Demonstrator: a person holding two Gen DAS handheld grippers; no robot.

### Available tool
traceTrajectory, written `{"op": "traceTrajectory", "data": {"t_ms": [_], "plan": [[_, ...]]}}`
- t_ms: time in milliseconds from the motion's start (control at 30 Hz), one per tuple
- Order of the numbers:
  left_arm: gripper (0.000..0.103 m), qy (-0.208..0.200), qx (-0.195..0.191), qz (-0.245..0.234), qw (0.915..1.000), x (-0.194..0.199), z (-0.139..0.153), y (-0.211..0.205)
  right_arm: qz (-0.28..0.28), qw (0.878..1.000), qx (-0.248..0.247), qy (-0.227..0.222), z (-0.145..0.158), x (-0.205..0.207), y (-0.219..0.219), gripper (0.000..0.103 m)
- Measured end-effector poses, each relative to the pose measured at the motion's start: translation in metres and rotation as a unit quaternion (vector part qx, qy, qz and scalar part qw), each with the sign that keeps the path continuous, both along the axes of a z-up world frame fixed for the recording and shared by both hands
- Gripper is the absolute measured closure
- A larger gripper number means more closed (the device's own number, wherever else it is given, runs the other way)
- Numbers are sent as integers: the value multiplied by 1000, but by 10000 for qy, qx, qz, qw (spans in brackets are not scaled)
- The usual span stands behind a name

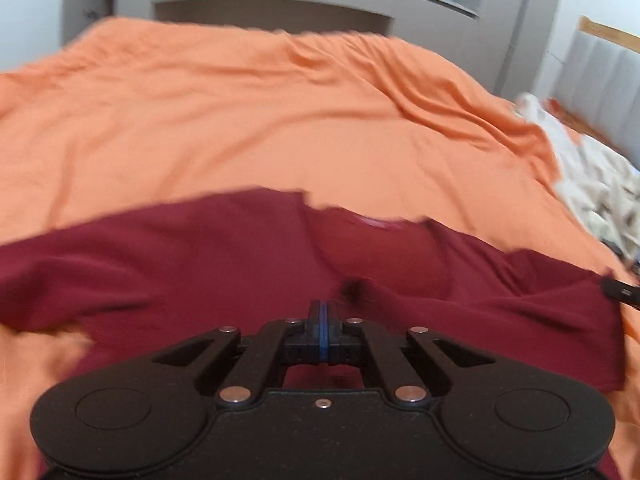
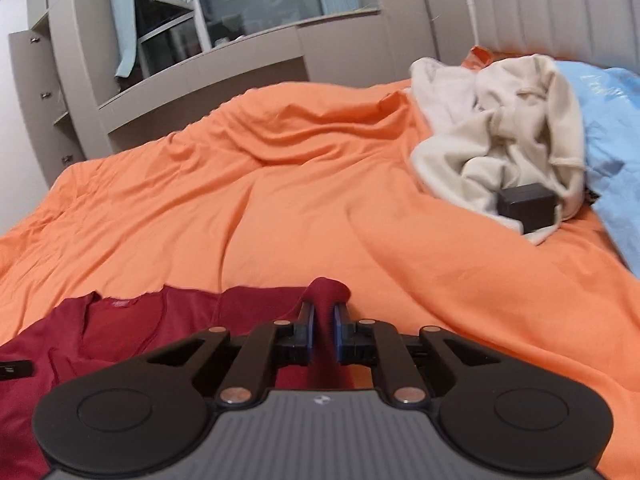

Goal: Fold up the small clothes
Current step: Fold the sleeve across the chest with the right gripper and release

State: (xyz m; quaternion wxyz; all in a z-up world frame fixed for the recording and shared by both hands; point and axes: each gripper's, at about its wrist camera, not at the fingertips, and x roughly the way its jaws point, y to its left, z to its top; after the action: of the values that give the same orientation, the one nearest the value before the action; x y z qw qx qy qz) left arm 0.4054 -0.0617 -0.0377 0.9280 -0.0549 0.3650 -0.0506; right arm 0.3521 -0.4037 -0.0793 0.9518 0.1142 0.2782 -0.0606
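A dark red T-shirt (image 1: 208, 264) lies spread on the orange bedcover (image 1: 224, 120), neck opening away from me. My left gripper (image 1: 322, 307) is shut just above the shirt's middle; no cloth shows between its blue pads. My right gripper (image 2: 323, 318) is shut on a bunched fold of the red shirt (image 2: 120, 332) at its right side, the cloth standing up between the pads. A tip of the right gripper (image 1: 620, 291) shows at the shirt's right edge in the left wrist view. A tip of the left gripper (image 2: 16, 369) shows at the left edge of the right wrist view.
A pile of cream clothes (image 2: 512, 136) with a black box (image 2: 526, 207) on it lies at the right of the orange bedcover (image 2: 280, 200), beside a light blue garment (image 2: 612, 140). Grey cabinets (image 2: 200, 80) and a window stand beyond the bed. A padded headboard (image 1: 600, 80) is at the right.
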Motion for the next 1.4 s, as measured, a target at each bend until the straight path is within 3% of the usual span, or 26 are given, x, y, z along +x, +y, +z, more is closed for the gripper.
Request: {"op": "traceTrajectory", "data": {"t_ms": [100, 200, 300, 367, 400, 433, 500, 533, 567, 600, 633, 667, 700, 733, 800, 933, 1000, 1033, 1067, 1100, 1167, 1233, 1300, 1400], "plan": [[103, 213, -104, 223, 9995, 3, -6, 17, -39, 9999, 40, 109, -6, 2, -1, 92], [103, 405, -718, 59, 9966, 6, -9, 27, -96, 9999, 21, 140, -9, 2, -1, 90], [68, 337, -829, -219, 9957, 5, -6, 19, -90, 9997, 101, 188, -9, -2, -2, 60], [33, 363, -776, -461, 9953, 7, -5, 8, 2, 9998, 99, 153, -7, -9, -1, 46], [30, 433, -779, -559, 9945, 10, -8, 3, 12, 9999, 42, 133, -5, -12, 0, 42], [30, 513, -786, -624, 9936, 13, -11, -1, 1, 9999, -18, 121, -3, -13, 1, 35], [35, 686, -800, -722, 9918, 22, -18, -12, 2, 9999, 1, 125, -3, -12, 1, 33], [58, 808, -801, -763, 9906, 25, -21, -17, 10, 9999, 49, 145, -5, -11, 1, 33], [100, 908, -742, -768, 9901, 27, -24, -22, 29, 9998, 72, 159, -6, -9, 1, 34], [96, 929, -669, -759, 9905, 28, -26, -26, 50, 9998, 63, 166, -8, -8, 1, 36], [98, 826, -636, -725, 9919, 27, -25, -28, 42, 9998, 25, 183, -9, -6, 1, 47], [98, 669, -583, -699, 9936, 23, -21, -28, 47, 9998, 7, 209, -10, -4, 1, 70], [98, 514, -540, -671, 9950, 19, -17, -27, 45, 9997, 38, 233, -12, -2, -1, 82], [98, 360, -531, -609, 9961, 14, -11, -24, 47, 9996, 171, 229, -14, -1, -4, 89], [98, 153, -516, -411, 9977, 5, -3, -12, 33, 9988, 440, 194, -17, -1, -7, 92], [98, 518, -585, -270, 9966, 8, -17, 3, 114, 9991, 289, 289, -17, 0, 2, 89], [97, 679, -559, -239, 9958, 11, -26, 4, 184, 9991, -157, 336, -10, -6, 11, 66], [96, 706, -574, -235, 9956, 10, -29, 5, 199, 9983, -437, 316, -4, -13, 16, 47], [92, 701, -579, -236, 9956, 9, -28, 5, 237, 9971, -667, 282, 1, -20, 21, 35], [87, 695, -576, -236, 9956, 9, -26, 5, 300, 9954, -858, 289, 7, -29, 24, 32], [56, 695, -585, -240, 9956, 8, -24, 8, 470, 9900, -1246, 474, 14, -47, 32, 26], [41, 606, -597, -242, 9961, 4, -20, 10, 723, 9807, -1681, 691, 13, -65, 40, 25], [41, 600, -505, -234, 9966, 3, -21, 9, 965, 9664, -2207, 901, 5, -79, 51, 25], [45, 735, -331, -180, 9966, 6, -28, 4, 1265, 9432, -2822, 1216, -14, -83, 69, 38]]}}
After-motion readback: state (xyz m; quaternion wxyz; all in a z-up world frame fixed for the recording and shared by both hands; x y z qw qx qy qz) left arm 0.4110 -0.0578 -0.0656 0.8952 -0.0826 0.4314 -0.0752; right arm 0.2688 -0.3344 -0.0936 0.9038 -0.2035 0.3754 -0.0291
